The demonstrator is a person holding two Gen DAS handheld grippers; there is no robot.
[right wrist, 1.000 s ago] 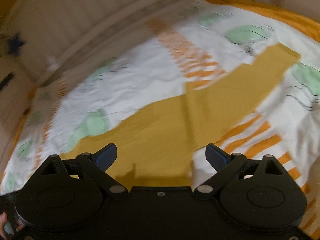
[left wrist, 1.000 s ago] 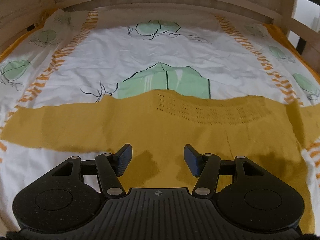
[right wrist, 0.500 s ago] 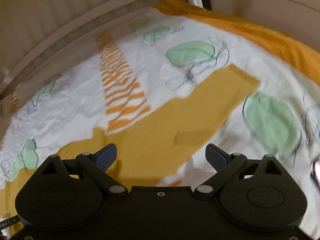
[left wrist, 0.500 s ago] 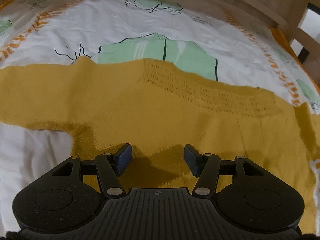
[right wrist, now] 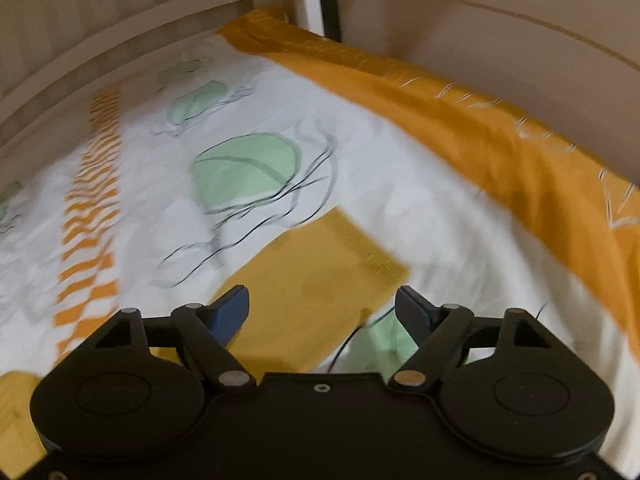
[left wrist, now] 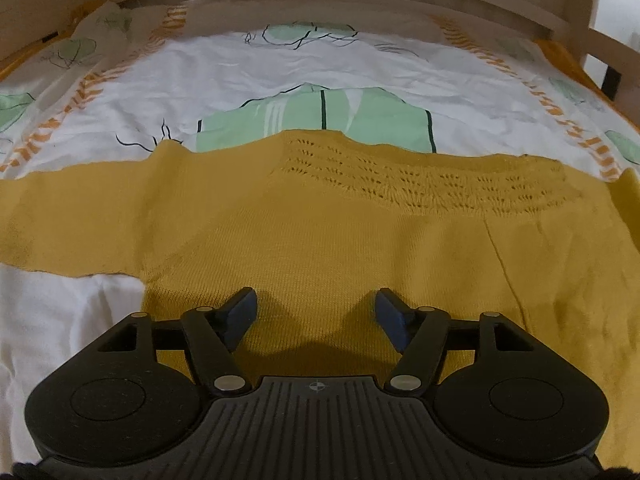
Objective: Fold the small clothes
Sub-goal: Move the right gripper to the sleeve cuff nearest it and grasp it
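Mustard-yellow knit sweater (left wrist: 340, 240) lies flat on a leaf-print bed sheet (left wrist: 240, 80). The left wrist view shows its body and eyelet yoke, with the left gripper (left wrist: 316, 312) above it, jaws just widened, nothing between them. Only the blurred right wrist view shows a sleeve cuff (right wrist: 360, 248); the right gripper (right wrist: 322, 308), just narrowing, stands spread and empty.
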